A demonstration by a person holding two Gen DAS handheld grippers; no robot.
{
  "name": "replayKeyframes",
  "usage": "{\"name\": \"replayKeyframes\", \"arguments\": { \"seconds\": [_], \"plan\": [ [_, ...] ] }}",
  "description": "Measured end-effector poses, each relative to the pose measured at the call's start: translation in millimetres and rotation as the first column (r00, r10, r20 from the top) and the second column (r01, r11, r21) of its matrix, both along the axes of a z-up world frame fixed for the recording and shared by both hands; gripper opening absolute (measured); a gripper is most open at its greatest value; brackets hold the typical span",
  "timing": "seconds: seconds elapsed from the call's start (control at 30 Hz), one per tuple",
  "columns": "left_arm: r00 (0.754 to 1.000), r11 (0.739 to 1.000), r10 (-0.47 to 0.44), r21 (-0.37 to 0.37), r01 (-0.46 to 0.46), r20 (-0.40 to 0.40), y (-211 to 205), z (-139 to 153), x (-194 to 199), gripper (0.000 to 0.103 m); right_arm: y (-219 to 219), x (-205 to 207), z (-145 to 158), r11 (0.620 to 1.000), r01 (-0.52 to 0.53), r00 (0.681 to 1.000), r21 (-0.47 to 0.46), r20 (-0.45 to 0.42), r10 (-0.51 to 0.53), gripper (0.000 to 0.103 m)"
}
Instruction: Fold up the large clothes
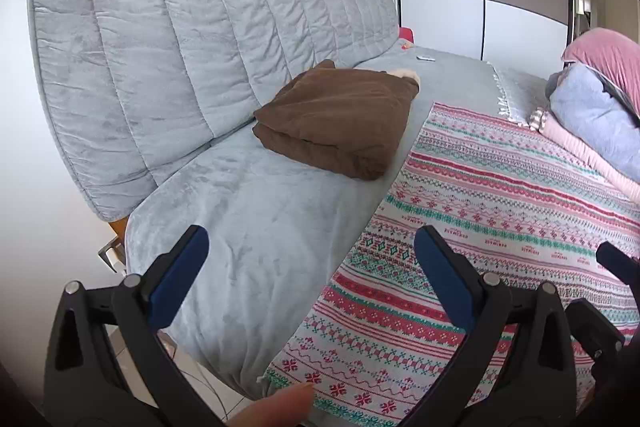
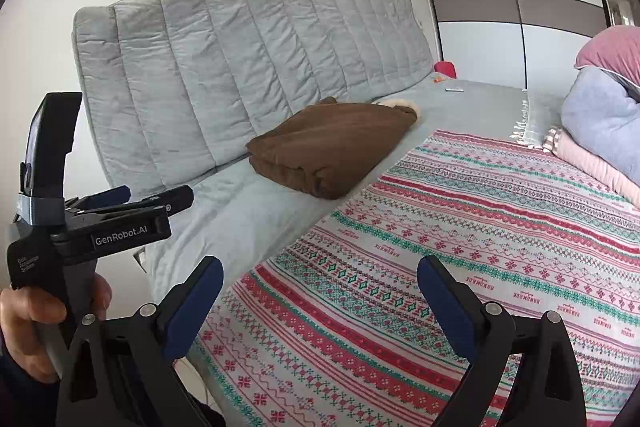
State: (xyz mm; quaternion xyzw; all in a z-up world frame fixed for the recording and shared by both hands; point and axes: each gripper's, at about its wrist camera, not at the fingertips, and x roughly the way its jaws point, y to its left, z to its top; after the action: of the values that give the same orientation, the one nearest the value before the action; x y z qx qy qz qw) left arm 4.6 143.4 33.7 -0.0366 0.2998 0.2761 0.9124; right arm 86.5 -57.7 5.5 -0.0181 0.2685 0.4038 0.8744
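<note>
1. Brown fleece, folded into a thick square bundle (image 1: 336, 125), lay on the grey sofa seat (image 1: 256, 227), close against the quilted grey backrest (image 1: 192, 19); a pale furry trim showed at its far end.
2. We found a patterned blanket (image 1: 500, 207) in red, green and white bands spread flat beside the bundle, covering the seat toward the right; its near edge hung at the seat front.
3. We recorded the left tongs (image 1: 312, 251) standing wide, blue pads well apart, nothing between them. They hovered over the near seat, straddling the blanket's left edge.
4. We recorded the right tongs (image 2: 320, 279) likewise wide and empty, above the near part of the blanket.
5. In the right wrist view, the left device appeared at the left edge, gripped by a person's hand (image 2: 28, 323).
6. A fingertip (image 1: 280, 407) showed at the bottom of the left wrist view, near the blanket's front corner.
7. We noted a stack of folded items (image 2: 600, 131), grey over pink, at the far right on the blanket, well apart from the brown bundle.
8. A small white object (image 2: 454, 90) lay at the far end of the seat; we could not identify it.
9. Sliding wardrobe doors (image 2: 500, 7) stood behind.
</note>
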Motion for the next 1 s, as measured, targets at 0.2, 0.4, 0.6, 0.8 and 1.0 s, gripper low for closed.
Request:
{"name": "replayKeyframes", "arguments": {
  "seconds": [0.2, 0.4, 0.6, 0.8, 1.0],
  "plan": [
    [1.0, 1.0, -0.012, -0.012, 0.012, -0.006, -1.9, -3.8, 0.6, 0.102, 3.7, -3.7, -1.8, 1.0, 0.007, 0.999, -0.025, 0.032, -0.006, 0.099],
    [1.0, 1.0, -0.005, -0.018, 0.005, 0.0, -0.6, -3.3, -1.3, 0.102, 4.6, -3.1, -3.7, 0.999, 0.01, 0.999, -0.031, 0.03, -0.009, 0.099],
    [1.0, 1.0, -0.005, -0.023, 0.005, -0.004, -0.2, -4.7, -0.7, 0.102, 3.6, -0.8, -4.5, 0.999, 0.026, 0.999, -0.033, 0.024, -0.025, 0.099],
    [1.0, 1.0, -0.007, -0.016, 0.007, -0.002, -2.7, -4.6, -1.1, 0.102, 2.5, 0.4, -4.1, 0.999, 0.035, 0.999, -0.031, 0.025, -0.034, 0.099],
    [1.0, 1.0, -0.011, -0.016, 0.01, -0.011, -4.6, -6.6, -0.2, 0.102, 3.6, 1.6, -3.9, 0.998, 0.049, 0.999, -0.035, 0.025, -0.048, 0.099]
  ]
}}
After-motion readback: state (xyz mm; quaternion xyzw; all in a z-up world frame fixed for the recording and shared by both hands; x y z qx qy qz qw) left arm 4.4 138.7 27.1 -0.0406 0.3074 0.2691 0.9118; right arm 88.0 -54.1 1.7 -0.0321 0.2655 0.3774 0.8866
